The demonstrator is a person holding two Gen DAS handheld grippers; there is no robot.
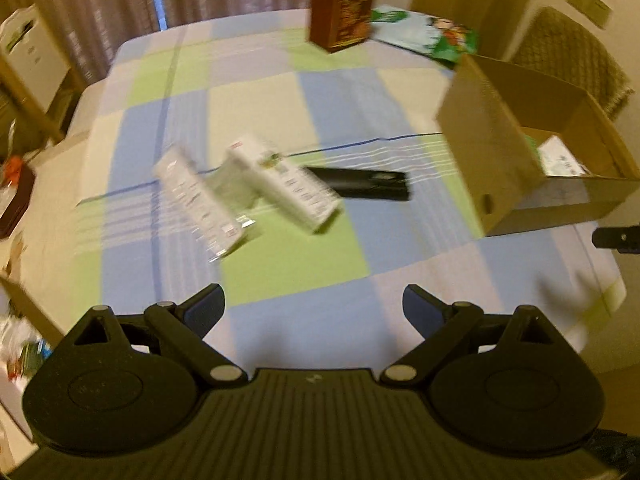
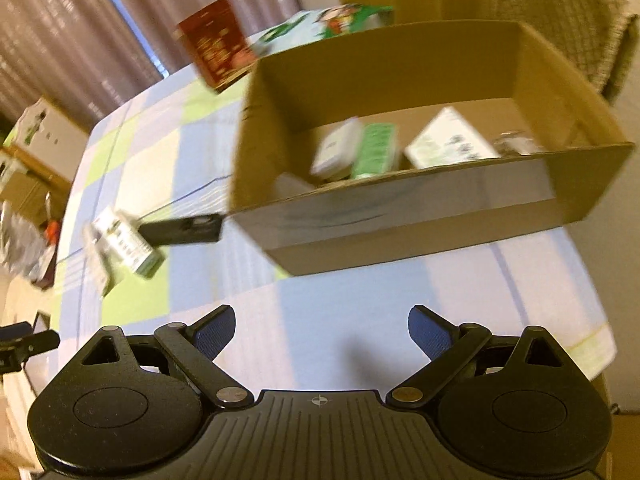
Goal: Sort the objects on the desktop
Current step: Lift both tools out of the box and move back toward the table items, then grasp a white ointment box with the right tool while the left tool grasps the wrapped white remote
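Cardboard box (image 2: 400, 216) on the table's right side is my collection bin, a few packs already in it. Still loose mid-table, to its left: two white cartons (image 1: 280, 184), then the black case (image 1: 360, 182). Both my left gripper (image 1: 314, 304) and right gripper (image 2: 322, 326) have fingers spread wide, holding nothing, ready for a grab.

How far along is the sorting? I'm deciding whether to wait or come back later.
Partly done. Several small packages already lie inside the cardboard box. Nothing is in hand: the left gripper and right gripper are both open and empty. Left on the checked tablecloth: two white cartons, a flat black case, and the upright red box at the far edge.
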